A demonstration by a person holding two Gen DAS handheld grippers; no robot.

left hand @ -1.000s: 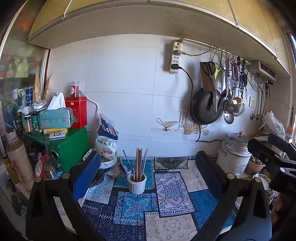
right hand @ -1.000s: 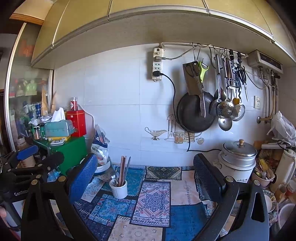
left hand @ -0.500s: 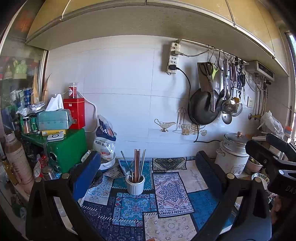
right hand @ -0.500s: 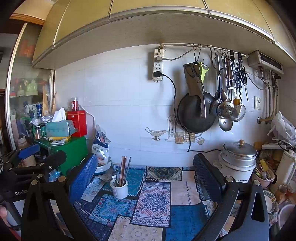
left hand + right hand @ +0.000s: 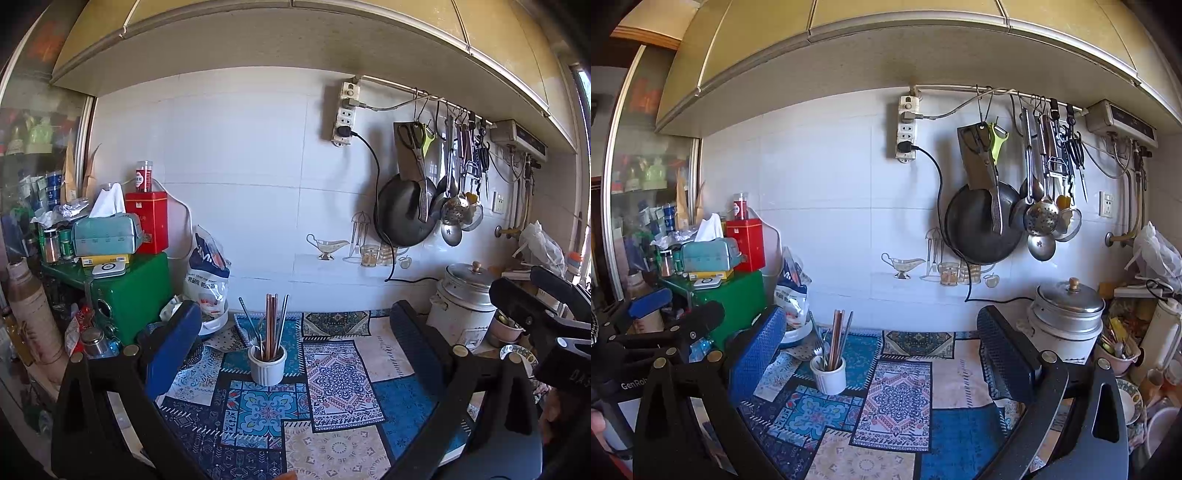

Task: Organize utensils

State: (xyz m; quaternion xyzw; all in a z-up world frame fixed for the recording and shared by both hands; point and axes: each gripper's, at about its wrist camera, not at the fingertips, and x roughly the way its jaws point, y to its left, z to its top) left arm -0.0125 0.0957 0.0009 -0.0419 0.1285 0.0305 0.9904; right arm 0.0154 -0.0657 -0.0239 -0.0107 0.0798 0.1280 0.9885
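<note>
A white ribbed utensil cup [image 5: 267, 367] stands on the patterned mat [image 5: 332, 398], holding brown chopsticks [image 5: 271, 325], metal chopsticks and a fork. It also shows in the right wrist view [image 5: 828, 374]. My left gripper [image 5: 291, 332] is open and empty, held well back from the cup. My right gripper [image 5: 879, 338] is open and empty, also held back, with the cup just right of its left finger. Each gripper shows at the edge of the other's view, the right one [image 5: 543, 314] and the left one [image 5: 665, 325].
A wok [image 5: 982, 221], cleaver, scissors, ladles and skimmers hang on a wall rail [image 5: 1015, 92]. A rice cooker [image 5: 1065, 317] stands at the right. A green box [image 5: 136, 291], red tin and tissue box stand at the left. Bowls and clutter crowd the far right.
Both grippers have stayed open and almost still. The left view has drifted slightly back and left; the cup has not moved.
</note>
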